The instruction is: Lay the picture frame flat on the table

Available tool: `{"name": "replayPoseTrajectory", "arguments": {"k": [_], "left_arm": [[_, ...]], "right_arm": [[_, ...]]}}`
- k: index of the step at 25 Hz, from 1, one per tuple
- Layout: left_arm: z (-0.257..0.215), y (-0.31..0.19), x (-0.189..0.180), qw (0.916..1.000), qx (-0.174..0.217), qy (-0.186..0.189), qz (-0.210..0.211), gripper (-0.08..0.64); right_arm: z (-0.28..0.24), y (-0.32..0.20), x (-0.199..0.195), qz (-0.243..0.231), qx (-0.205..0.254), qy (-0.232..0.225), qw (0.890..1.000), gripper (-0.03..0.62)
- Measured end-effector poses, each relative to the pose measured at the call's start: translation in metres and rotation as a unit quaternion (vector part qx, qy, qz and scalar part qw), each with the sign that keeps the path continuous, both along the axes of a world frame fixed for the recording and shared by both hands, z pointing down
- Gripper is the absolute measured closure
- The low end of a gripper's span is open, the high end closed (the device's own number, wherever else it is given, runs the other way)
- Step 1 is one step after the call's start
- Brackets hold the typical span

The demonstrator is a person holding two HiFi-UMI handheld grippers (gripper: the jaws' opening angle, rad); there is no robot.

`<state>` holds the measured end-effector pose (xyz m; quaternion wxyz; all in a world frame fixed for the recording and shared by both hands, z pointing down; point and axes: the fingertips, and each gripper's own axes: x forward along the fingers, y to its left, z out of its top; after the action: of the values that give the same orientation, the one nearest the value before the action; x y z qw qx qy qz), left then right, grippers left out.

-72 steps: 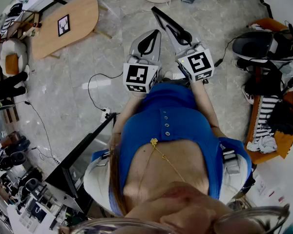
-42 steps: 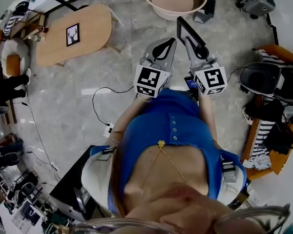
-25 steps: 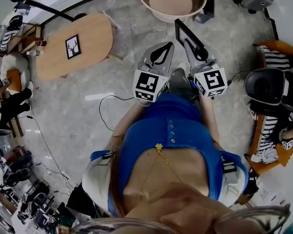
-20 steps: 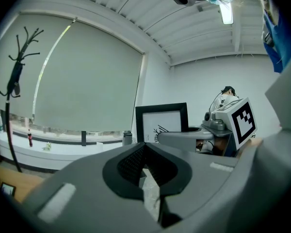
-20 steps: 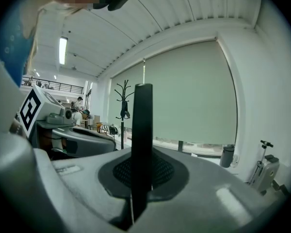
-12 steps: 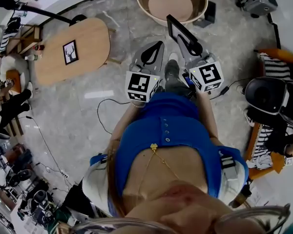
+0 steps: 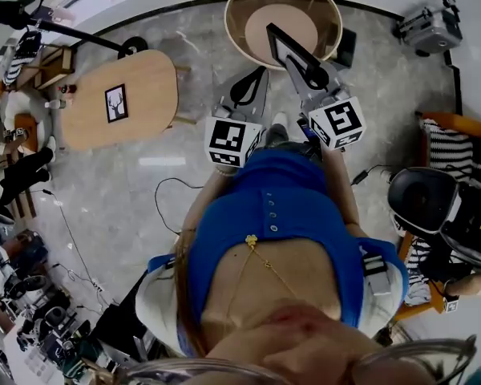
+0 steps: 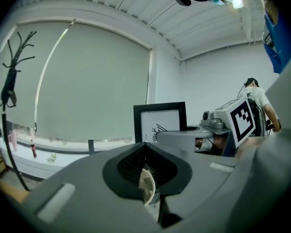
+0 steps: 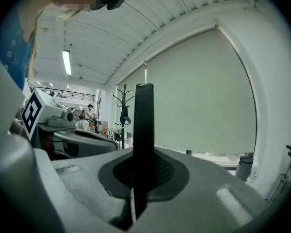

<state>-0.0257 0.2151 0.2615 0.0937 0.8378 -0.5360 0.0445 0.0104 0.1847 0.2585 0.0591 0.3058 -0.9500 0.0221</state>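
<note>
Picture frame (image 7: 291, 50), black-edged: off any table, carried upright in the air, clamped in the right gripper.

Far left in the head view, an oval wooden table (image 7: 148, 74) with a deer print (image 7: 116, 103) lying flat on it, well apart from both grippers.

Left gripper (image 7: 259, 77): jaws together, nothing between them (image 8: 145, 152). From its view the frame (image 8: 160, 122) shows face-on, white sheet with a dark drawing.

Right gripper (image 7: 305, 69) just beside it: jaws pressed on the frame's lower edge (image 9: 141, 164). From there the frame (image 9: 143, 130) reads as a thin dark upright bar.

Beyond the frame, a round tan piece (image 7: 321, 10); table or tub, cannot tell.

Wearer's blue top (image 7: 272, 223) fills the lower centre.
</note>
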Motion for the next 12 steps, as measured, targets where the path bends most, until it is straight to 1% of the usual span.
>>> {"name": "replayPoseTrajectory", "arguments": {"k": [3,5,9,12], "left_arm": [[0.006,-0.02,0.022,0.9999,-0.011,0.003,0.0,0.56],[0.008,-0.033,0.034,0.9999,-0.011,0.002,0.0,0.56],[0.005,-0.051,0.036,0.9999,0.0,-0.012,-0.003,0.56],[0.013,-0.063,0.036,0.9998,-0.006,-0.018,-0.007,0.56]], "right_arm": [[0.002,-0.02,0.017,-0.009,0.004,-0.011,1.0,0.586],[0.005,-0.03,0.025,-0.017,0.004,-0.017,1.0,0.586],[0.006,-0.05,0.024,-0.024,0.004,-0.011,1.0,0.586],[0.011,-0.068,0.026,-0.026,-0.001,-0.014,1.0,0.586]]}}
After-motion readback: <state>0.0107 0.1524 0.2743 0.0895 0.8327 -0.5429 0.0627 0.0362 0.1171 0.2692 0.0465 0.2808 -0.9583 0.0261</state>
